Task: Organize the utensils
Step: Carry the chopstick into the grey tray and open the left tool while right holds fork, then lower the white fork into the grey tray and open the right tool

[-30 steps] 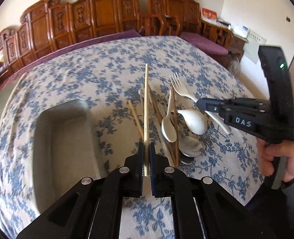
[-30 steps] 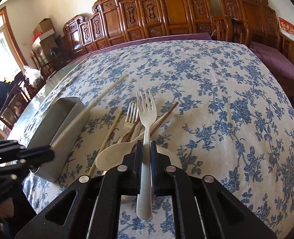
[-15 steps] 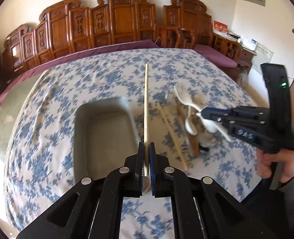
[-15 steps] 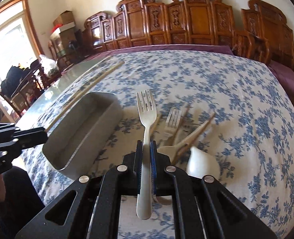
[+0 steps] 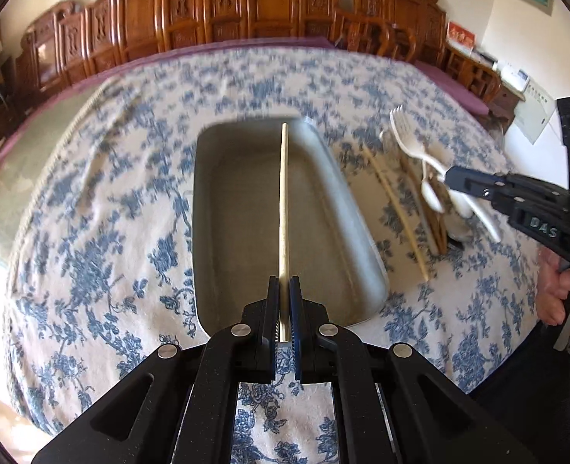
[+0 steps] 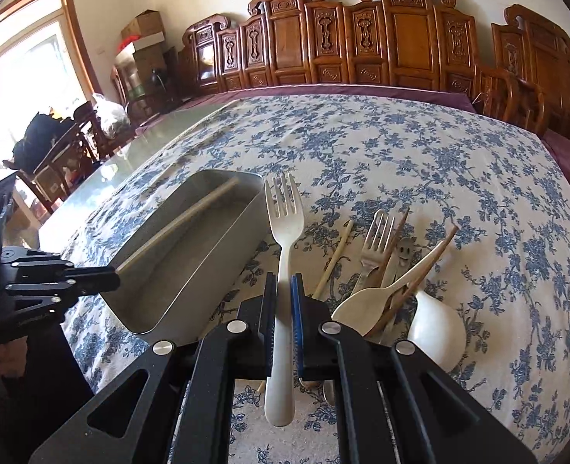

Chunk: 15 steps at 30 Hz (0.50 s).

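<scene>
Now both claws carry a utensil, and the metal tray (image 5: 246,208) sits below the left one.

Left wrist view: the left gripper (image 5: 283,301) pinches a chopstick (image 5: 283,201) whose long axis runs lengthwise over the tray's hollow, claw angled steeply down at the near rim. Right wrist view: the right gripper (image 6: 283,309) pinches a white fork (image 6: 285,239), tines forward, just beside the tray's right wall; remaining utensils (image 6: 385,270) lie heaped to its right on the tablecloth (image 6: 439,154).
</scene>
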### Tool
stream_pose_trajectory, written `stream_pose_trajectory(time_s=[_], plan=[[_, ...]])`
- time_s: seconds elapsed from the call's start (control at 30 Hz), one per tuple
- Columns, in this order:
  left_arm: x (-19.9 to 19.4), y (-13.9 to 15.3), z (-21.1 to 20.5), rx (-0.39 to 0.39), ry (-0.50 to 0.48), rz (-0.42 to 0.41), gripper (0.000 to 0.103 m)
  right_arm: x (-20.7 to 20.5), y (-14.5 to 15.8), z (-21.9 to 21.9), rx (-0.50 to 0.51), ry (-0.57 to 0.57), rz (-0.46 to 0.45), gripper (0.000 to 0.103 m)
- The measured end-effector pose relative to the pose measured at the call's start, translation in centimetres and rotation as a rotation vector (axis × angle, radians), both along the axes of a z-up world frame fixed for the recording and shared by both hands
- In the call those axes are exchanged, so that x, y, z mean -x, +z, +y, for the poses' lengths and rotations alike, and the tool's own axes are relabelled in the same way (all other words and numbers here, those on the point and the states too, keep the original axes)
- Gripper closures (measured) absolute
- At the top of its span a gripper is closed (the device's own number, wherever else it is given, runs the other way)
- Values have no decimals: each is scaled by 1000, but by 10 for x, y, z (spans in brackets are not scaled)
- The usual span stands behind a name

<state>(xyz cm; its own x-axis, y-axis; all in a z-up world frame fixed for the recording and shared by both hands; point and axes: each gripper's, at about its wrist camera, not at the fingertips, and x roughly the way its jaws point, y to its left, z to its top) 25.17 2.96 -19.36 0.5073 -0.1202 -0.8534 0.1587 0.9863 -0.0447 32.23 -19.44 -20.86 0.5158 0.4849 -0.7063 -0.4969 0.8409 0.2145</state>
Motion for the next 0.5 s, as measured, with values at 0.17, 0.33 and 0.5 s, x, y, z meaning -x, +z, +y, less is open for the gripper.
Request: stream_pose_trajectory(time_s=[0.17, 0.33, 0.5], plan=[[-13, -6, 1, -25, -4, 26, 99, -1, -4, 5, 11, 1, 7, 94], [-14, -6, 6, -21, 0, 7, 97, -4, -9, 7, 15, -1, 18, 94], [-12, 2, 14, -4, 28, -45, 86, -6, -7, 14, 15, 3, 17, 94]])
